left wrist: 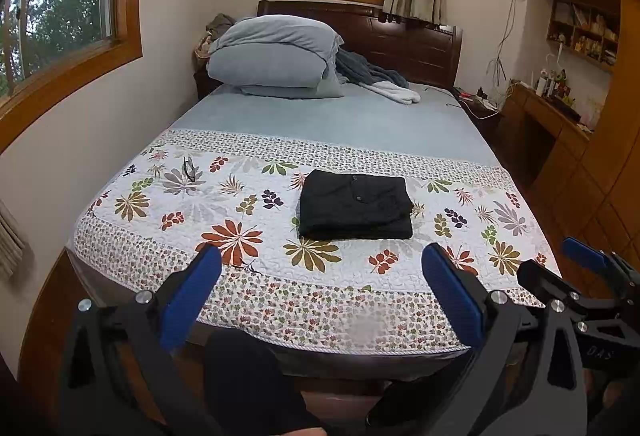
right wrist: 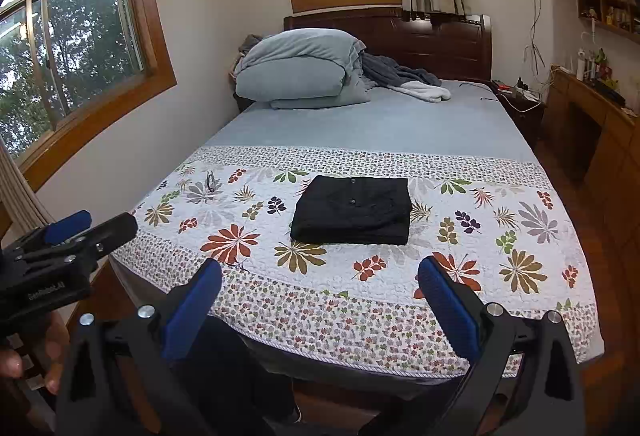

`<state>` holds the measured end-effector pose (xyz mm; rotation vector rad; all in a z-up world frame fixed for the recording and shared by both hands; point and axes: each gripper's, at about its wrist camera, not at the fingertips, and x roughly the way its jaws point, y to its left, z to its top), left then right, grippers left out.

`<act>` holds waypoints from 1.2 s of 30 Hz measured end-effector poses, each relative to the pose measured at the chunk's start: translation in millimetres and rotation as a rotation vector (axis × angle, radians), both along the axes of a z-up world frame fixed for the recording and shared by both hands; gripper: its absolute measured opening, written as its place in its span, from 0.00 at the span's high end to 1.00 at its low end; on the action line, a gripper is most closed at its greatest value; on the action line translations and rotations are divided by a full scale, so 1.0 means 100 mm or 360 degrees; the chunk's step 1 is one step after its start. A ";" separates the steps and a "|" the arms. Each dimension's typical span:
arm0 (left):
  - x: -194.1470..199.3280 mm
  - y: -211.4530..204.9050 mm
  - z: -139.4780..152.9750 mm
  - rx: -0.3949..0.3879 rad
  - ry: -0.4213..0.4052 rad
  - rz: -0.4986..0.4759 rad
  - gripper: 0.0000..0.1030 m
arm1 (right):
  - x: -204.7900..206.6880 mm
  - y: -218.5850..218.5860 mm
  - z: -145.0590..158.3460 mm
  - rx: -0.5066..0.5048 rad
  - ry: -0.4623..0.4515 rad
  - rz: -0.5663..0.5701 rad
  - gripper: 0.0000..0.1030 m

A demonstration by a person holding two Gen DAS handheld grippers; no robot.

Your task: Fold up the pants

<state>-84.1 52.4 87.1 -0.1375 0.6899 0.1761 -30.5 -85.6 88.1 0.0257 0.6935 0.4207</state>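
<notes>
The black pants [left wrist: 355, 205] lie folded in a neat rectangle on the floral quilt [left wrist: 240, 276] at the foot half of the bed; they also show in the right wrist view [right wrist: 352, 210]. My left gripper [left wrist: 322, 260] is open and empty, held back from the bed's foot edge, well short of the pants. My right gripper [right wrist: 320, 274] is open and empty too, also back from the bed. The right gripper appears at the right edge of the left wrist view [left wrist: 560, 264], and the left gripper at the left edge of the right wrist view [right wrist: 92, 224].
Pillows and a folded blue duvet [left wrist: 276, 56] are stacked at the headboard, with a grey blanket [left wrist: 372, 76] beside them. Glasses [left wrist: 189, 169] lie on the quilt's left. A wooden desk and shelves [left wrist: 560, 108] line the right wall. The person's legs [left wrist: 248, 376] are below.
</notes>
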 end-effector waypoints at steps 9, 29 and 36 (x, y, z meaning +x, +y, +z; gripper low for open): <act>0.09 -0.07 -0.04 0.0042 0.0012 -0.0006 0.03 | 0.05 0.02 -0.05 0.0006 0.0018 0.0006 0.04; 0.12 -0.06 -0.12 0.0008 -0.0015 -0.0010 0.03 | 0.10 0.03 -0.12 0.0002 0.0047 -0.0001 0.04; 0.11 -0.06 -0.12 0.0015 -0.0024 -0.0010 0.03 | 0.12 0.02 -0.12 0.0005 0.0046 -0.0018 0.04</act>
